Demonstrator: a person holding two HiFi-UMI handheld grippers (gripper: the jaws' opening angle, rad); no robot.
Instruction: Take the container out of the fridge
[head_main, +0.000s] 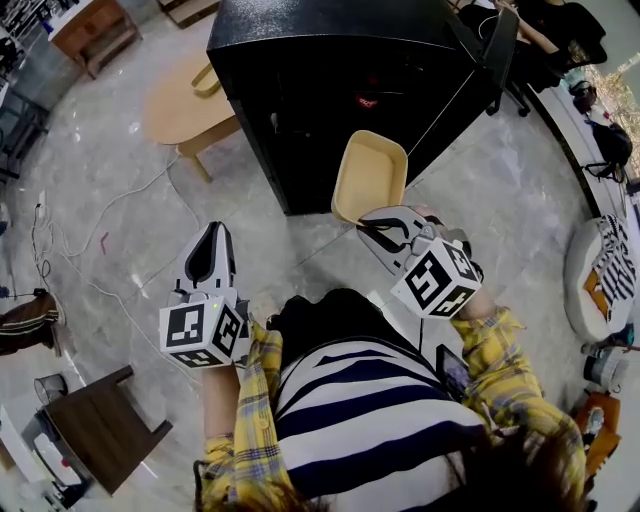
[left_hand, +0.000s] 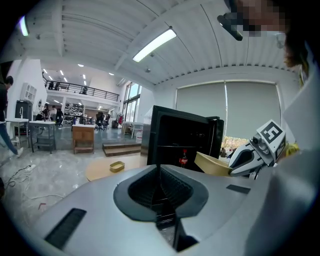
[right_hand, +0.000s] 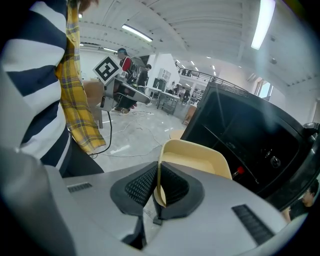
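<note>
right gripper (head_main: 373, 229): jaws pinch thin rim of beige container (head_main: 370, 172), likely its handiest edge; tray juts beyond them, outside black fridge (head_main: 330, 90) | left gripper (head_main: 214, 240): jaws together, empty, apparently unneeded

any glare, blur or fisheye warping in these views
Head view: strong fisheye curves the floor, and the fridge reads almost solid black. Left gripper view: dark vignette corners, ceiling light blown out. Right gripper view: container sharp, striped shirt at the left soft.
</note>
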